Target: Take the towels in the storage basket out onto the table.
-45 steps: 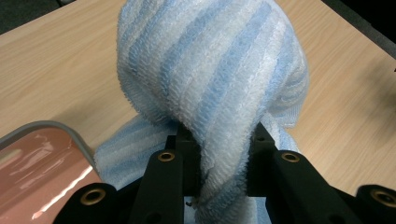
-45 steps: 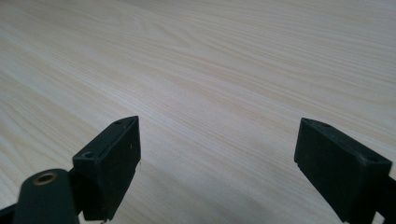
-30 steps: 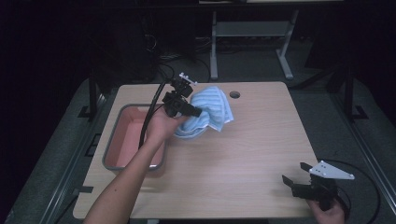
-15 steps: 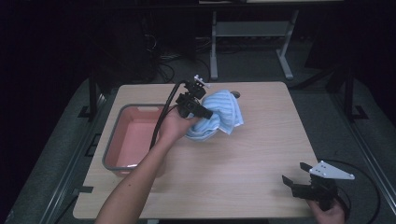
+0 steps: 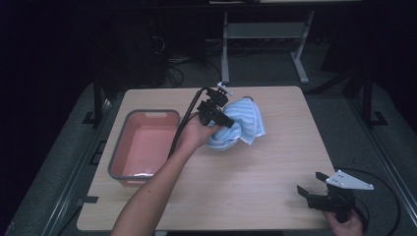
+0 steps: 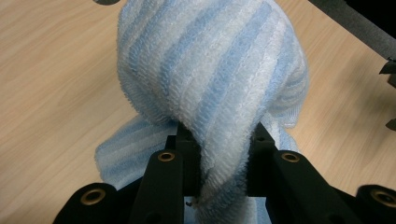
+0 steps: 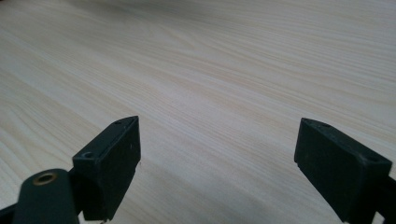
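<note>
A blue and white striped towel (image 5: 244,123) lies bunched near the back middle of the wooden table (image 5: 236,187). My left gripper (image 5: 227,122) is shut on a fold of it. In the left gripper view the towel (image 6: 219,79) bulges up between the black jaws, with the left gripper (image 6: 222,154) pinching it tight, and part of the cloth rests on the tabletop. My right gripper (image 5: 311,188) sits low at the table's front right corner, held by a hand, jaws wide apart. In the right gripper view the right gripper (image 7: 217,149) has only bare wood between its fingers.
A grey tub with a pink inside (image 5: 119,147) stands on the left part of the table, beside the left forearm. A round cable hole (image 5: 248,97) lies at the back edge behind the towel. Desk legs and cables stand on the dark floor beyond.
My left gripper has carried the towel a little to the right and lowered it toward the table. The right gripper has stayed where it was.
</note>
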Tool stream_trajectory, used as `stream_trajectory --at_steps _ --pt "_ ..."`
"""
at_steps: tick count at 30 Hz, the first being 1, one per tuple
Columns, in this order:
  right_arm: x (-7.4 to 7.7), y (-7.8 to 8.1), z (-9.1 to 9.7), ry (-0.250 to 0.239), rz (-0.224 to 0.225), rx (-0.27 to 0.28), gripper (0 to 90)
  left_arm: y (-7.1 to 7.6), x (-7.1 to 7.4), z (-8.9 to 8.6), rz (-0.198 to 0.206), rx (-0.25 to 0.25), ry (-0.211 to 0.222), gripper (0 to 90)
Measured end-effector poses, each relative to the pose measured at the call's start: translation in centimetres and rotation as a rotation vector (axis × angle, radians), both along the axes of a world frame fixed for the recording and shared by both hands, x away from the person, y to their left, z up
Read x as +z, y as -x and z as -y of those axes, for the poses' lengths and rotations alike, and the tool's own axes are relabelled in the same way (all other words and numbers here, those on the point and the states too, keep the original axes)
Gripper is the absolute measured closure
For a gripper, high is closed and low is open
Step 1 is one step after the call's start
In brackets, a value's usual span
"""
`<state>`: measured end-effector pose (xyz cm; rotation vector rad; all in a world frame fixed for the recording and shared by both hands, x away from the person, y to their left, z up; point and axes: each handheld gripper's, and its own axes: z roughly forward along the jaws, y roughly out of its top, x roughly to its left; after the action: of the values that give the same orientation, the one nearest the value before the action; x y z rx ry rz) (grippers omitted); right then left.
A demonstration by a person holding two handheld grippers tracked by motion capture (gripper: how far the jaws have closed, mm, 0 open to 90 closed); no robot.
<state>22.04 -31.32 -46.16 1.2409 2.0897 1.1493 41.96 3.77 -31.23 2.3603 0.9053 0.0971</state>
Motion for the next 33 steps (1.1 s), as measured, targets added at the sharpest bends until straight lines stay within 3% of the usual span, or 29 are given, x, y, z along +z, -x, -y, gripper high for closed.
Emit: stream_trajectory --at_steps 10,33 --pt "0.1 0.1 0.1 -0.003 0.008 -0.001 14.1 -0.5 -1.4 1.3 -0.027 -0.004 0.005 73.0" --pt "0.0 0.0 -0.1 0.002 0.006 0.009 14.1 -0.8 -6.6 4.2 -0.114 -0.007 0.029 72.8"
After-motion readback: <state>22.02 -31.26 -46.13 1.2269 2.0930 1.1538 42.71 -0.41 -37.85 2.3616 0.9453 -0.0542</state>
